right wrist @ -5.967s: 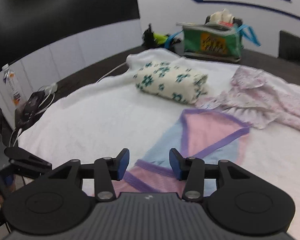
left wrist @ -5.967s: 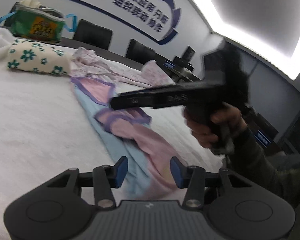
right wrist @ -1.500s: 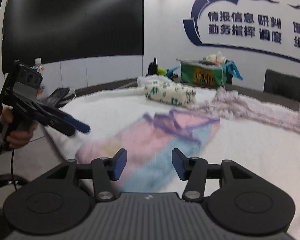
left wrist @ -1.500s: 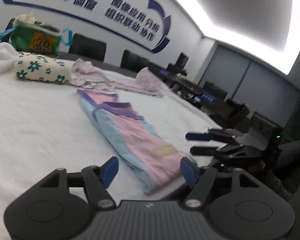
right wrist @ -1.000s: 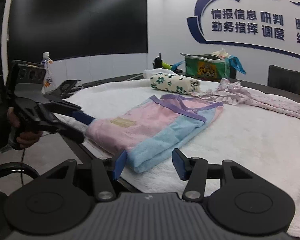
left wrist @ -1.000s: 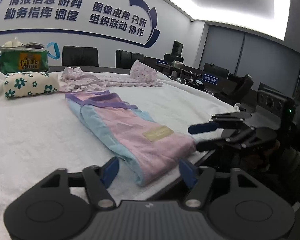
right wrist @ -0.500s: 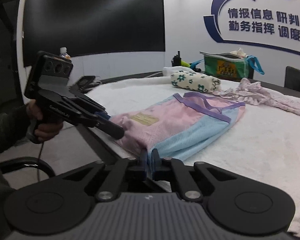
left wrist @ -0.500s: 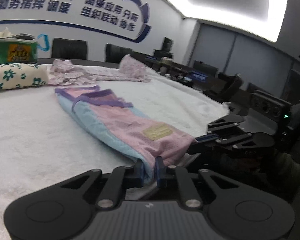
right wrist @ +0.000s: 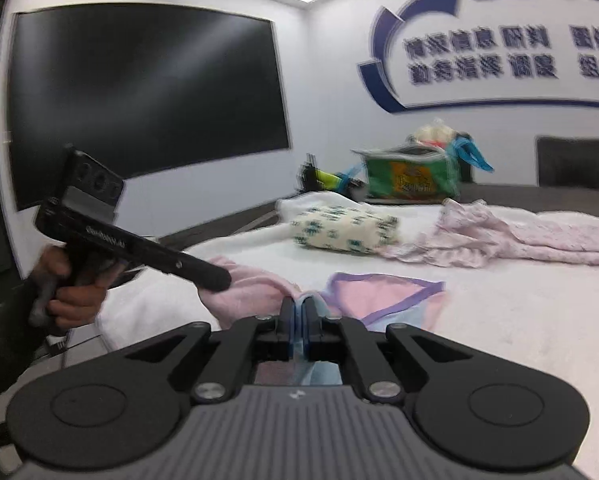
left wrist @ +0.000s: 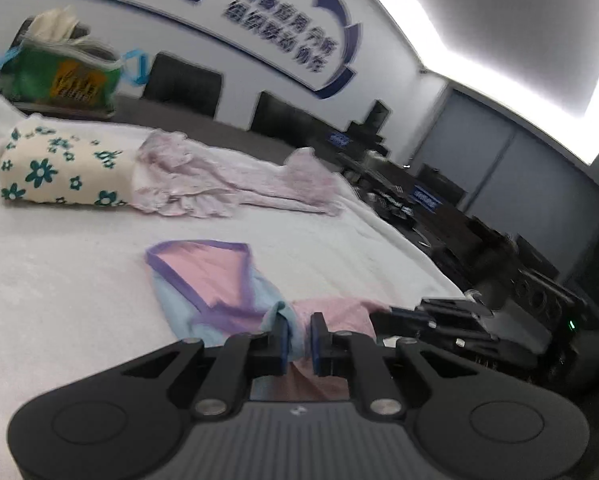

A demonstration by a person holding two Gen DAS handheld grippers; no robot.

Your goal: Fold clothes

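Garment [left wrist: 219,284], pink/blue w/ purple trim, lies near tabletop [left wrist: 59,280] edge, its near hem lifted: left tool [left wrist: 298,338] clamped on one corner, right tool [right wrist: 298,330] clamped on the other. Light, soft, floppy; best held at the corners, prob. sags between. Beyond: lilac clothes [left wrist: 227,184], flowered bundle [left wrist: 63,172], green bag [left wrist: 67,76], apart from the garment, not blocking.

Both wrist cameras sit low over the table, close together, sharing the pink garment [left wrist: 219,276] ahead.

White wall [right wrist: 331,80], blue lettering [left wrist: 275,12], black screen [right wrist: 147,104], dark chairs [left wrist: 183,84].
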